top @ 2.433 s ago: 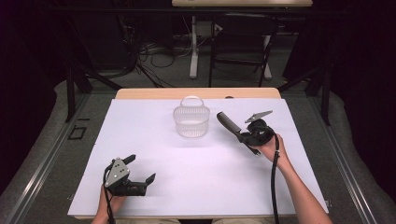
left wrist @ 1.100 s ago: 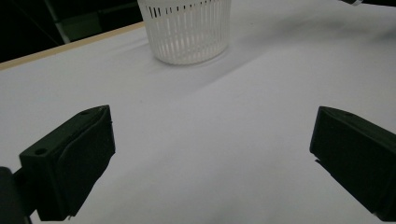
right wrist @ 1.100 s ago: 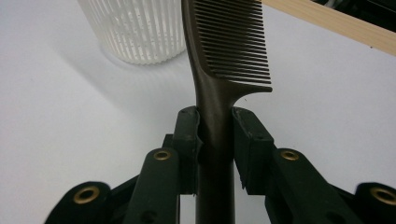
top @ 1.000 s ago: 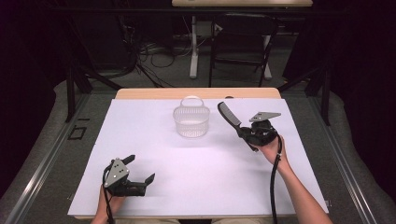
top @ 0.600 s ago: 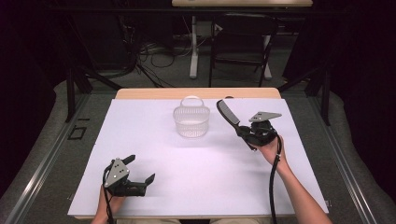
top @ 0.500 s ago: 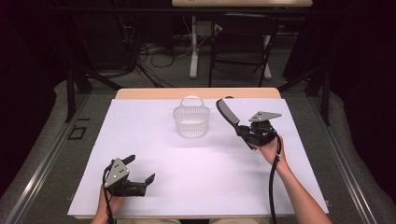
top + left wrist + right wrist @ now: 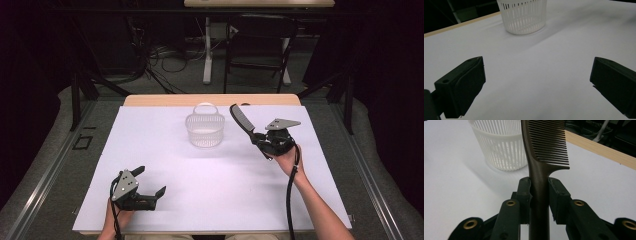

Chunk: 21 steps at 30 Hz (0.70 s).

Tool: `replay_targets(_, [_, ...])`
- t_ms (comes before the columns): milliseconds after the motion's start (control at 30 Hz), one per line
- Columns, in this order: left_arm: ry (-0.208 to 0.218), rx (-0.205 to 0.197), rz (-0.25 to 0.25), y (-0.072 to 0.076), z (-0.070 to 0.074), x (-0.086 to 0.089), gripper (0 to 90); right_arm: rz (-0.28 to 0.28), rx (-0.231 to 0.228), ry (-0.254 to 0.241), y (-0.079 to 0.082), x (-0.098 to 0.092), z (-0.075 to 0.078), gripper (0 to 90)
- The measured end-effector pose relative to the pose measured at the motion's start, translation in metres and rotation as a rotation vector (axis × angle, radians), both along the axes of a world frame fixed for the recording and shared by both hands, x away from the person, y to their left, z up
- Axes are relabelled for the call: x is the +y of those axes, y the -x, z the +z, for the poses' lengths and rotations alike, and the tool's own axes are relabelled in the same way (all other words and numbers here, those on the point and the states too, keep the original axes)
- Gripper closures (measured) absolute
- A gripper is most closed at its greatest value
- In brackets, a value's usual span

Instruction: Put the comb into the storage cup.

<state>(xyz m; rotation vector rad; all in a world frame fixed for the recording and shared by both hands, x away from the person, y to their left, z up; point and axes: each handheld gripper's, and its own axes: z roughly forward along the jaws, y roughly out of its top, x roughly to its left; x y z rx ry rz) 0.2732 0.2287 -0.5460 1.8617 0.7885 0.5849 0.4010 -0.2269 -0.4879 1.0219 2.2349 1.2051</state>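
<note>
My right gripper (image 7: 258, 138) is shut on the handle of a dark brown comb (image 7: 241, 118) and holds it off the table, teeth end pointing up and toward the basket. In the right gripper view the comb (image 7: 541, 157) stands clamped between both pads (image 7: 525, 192). A white slotted plastic basket (image 7: 205, 130) stands upright on the white table cover, just left of the comb tip. My left gripper (image 7: 149, 182) rests at the near left of the table, jaws wide apart with nothing between them; its own view shows the basket (image 7: 524, 15) far ahead.
The white table cover (image 7: 210, 185) spans most of the table, with a wooden edge strip (image 7: 210, 100) at the far side. Beyond it stand a dark chair (image 7: 260, 45), table legs and floor cables. A cable (image 7: 290, 200) trails from the right gripper along the forearm.
Since the oldest frame the right hand has lifted and turned the comb so that its tip is higher and nearer the basket; over the last second nothing has visibly moved.
</note>
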Motion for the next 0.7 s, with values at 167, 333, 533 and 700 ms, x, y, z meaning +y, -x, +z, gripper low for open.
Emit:
replay_targets(167, [-0.002,0.001,0.001,0.0000,0.0000,-0.0001,0.1,0.005,-0.006,-0.007,-0.0001,0.0023,0.0008,72.6])
replay_targets(333, [-0.005,0.003,0.001,-0.0005,-0.0001,-0.0008,0.1,0.007,-0.015,-0.015,0.0002,0.0037,0.0023,72.5])
replay_targets(533, [0.000,0.003,0.000,-0.0004,-0.0003,-0.0002,0.2,0.004,-0.029,-0.025,0.0003,0.0049,0.0041,72.5])
replay_targets(700, [-0.001,0.001,0.002,-0.0006,-0.0001,-0.0003,0.2,0.008,-0.040,-0.030,0.0008,0.0081,0.0049,72.6])
